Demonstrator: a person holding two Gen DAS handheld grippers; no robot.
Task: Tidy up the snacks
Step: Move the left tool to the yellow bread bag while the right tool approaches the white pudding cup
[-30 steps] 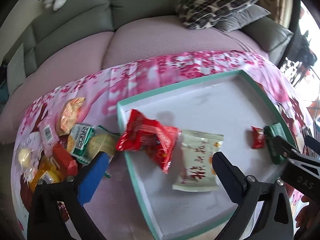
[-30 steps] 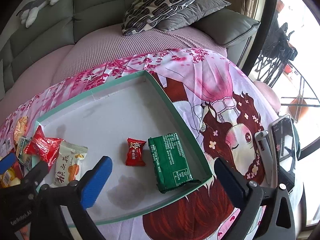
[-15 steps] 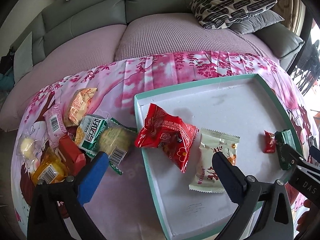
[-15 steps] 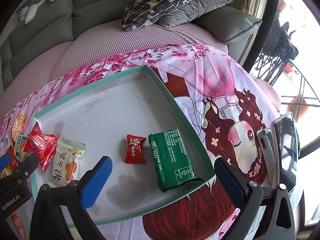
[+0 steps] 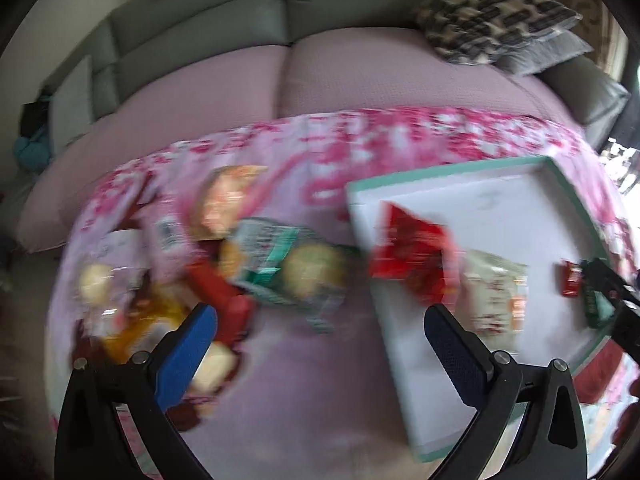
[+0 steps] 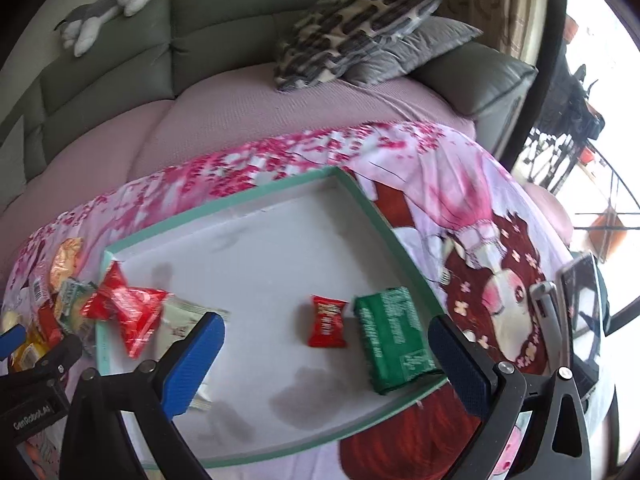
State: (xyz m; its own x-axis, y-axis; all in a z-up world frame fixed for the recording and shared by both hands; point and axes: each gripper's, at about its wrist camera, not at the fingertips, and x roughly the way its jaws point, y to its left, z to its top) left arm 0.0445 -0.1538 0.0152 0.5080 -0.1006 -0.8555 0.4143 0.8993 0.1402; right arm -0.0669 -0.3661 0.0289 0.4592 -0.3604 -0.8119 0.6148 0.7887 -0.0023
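Observation:
A white tray with a teal rim (image 6: 362, 196) (image 5: 452, 172) lies on a pink cloth. In it are a red bag (image 6: 128, 308) (image 5: 412, 256), a cream packet (image 5: 492, 292) (image 6: 176, 320), a small red candy (image 6: 327, 321) (image 5: 571, 279) and a green pack (image 6: 392, 334). A pile of loose snacks (image 5: 224, 264) lies left of the tray, blurred. My left gripper (image 5: 320, 330) is open and empty above the cloth between pile and tray. My right gripper (image 6: 326, 340) is open and empty above the tray's near part.
A grey-green sofa with a pink cover (image 6: 240, 120) runs behind. Patterned pillows (image 6: 360, 12) sit at the back right. A plush toy (image 6: 104, 4) lies on the backrest. A phone on a stand (image 6: 580, 312) is at the right.
My left gripper has swung left, so the snack pile is now central and the tray has shifted right. My right view has shifted left too. Both stay open.

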